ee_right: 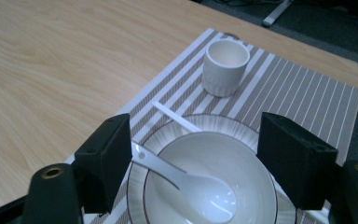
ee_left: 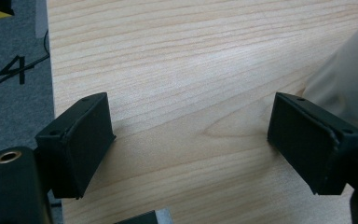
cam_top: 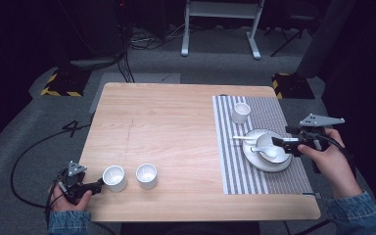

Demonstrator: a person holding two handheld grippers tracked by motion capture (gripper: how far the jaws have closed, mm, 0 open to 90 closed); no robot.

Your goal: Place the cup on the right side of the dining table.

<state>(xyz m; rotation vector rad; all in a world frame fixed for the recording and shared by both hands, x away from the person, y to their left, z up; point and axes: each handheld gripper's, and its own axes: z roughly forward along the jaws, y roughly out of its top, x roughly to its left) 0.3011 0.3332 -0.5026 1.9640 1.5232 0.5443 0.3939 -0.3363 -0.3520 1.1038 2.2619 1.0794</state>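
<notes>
Two white cups stand near the table's front left: one (cam_top: pixel 114 177) and another (cam_top: pixel 146 176) to its right. My left gripper (cam_top: pixel 99 186) sits open just left of the nearer cup. In the left gripper view (ee_left: pixel 191 144) bare wood lies between the jaws, and that cup's white side (ee_left: pixel 354 84) shows beyond the right jaw. My right gripper (cam_top: pixel 280 142) (ee_right: pixel 198 158) hovers open over a white bowl (cam_top: pixel 268 145) (ee_right: pixel 242 186) on a plate (cam_top: pixel 254 159) (ee_right: pixel 223 122). A white spoon (ee_right: pixel 191 182) lies in the bowl. A second spoon's handle (ee_right: pixel 175 116) rests on the plate rim.
A striped placemat (cam_top: pixel 232 166) (ee_right: pixel 298 93) covers the table's right part. A third white cup (cam_top: pixel 241 112) (ee_right: pixel 225 65) stands at its far end. Grey floor with cables and a table frame (cam_top: pixel 220 29) lies beyond the wooden table (cam_top: pixel 166 122).
</notes>
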